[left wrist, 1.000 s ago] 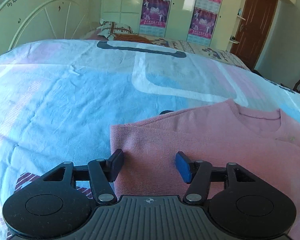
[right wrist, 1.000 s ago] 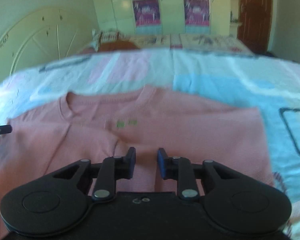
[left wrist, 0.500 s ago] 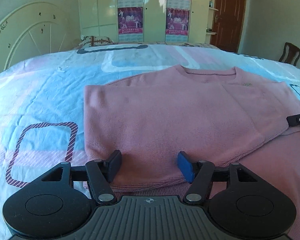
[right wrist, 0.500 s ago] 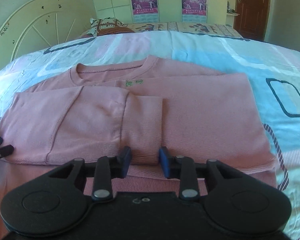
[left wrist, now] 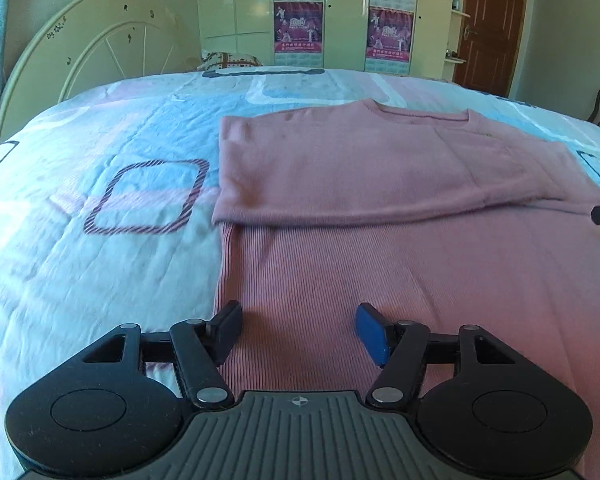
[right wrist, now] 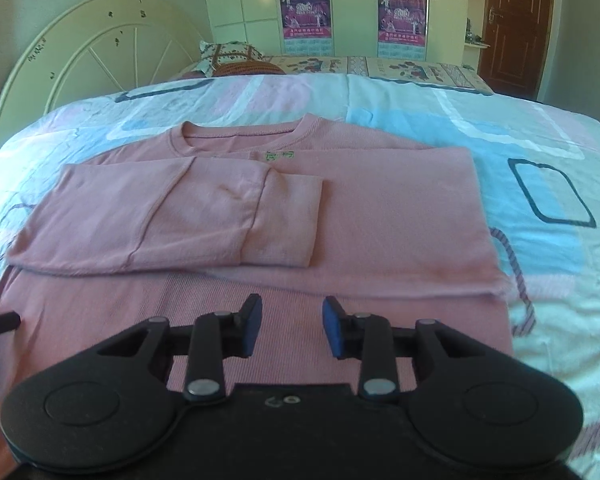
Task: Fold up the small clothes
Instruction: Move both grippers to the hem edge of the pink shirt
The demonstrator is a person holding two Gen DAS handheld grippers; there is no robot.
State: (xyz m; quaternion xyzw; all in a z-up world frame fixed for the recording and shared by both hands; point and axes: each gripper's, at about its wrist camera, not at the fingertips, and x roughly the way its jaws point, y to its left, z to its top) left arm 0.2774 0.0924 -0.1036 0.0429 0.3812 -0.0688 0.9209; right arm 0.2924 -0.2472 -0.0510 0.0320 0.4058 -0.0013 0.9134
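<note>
Both of my claws have drawn back toward the hem since a moment ago, so more of the pink sweater [right wrist: 380, 208] lies ahead of them. It is a fine rib knit, soft and matte, spread flat on the quilt [left wrist: 80, 240], a thin cotton with pale blue, pink and white blocks and striped rounded squares. Both sleeves are folded in across the chest, the cuff of one ending square near the middle of the sweater, just below the small green label at the neck. The sweater's left edge runs straight, with wide bare quilt beyond it; its right edge is also straight with quilt beyond. The hem end nearest me shows a single smooth layer below the sleeve fold.

My left gripper [left wrist: 298, 330] hangs low over the sweater's near left corner, level and pointing toward the neckline, fingers spread wide with nothing between them; its left finger sits right at the sweater's edge. My right gripper [right wrist: 289, 326] hangs over the sweater's lower middle, level as well, fingers parted more narrowly and holding nothing.
</note>
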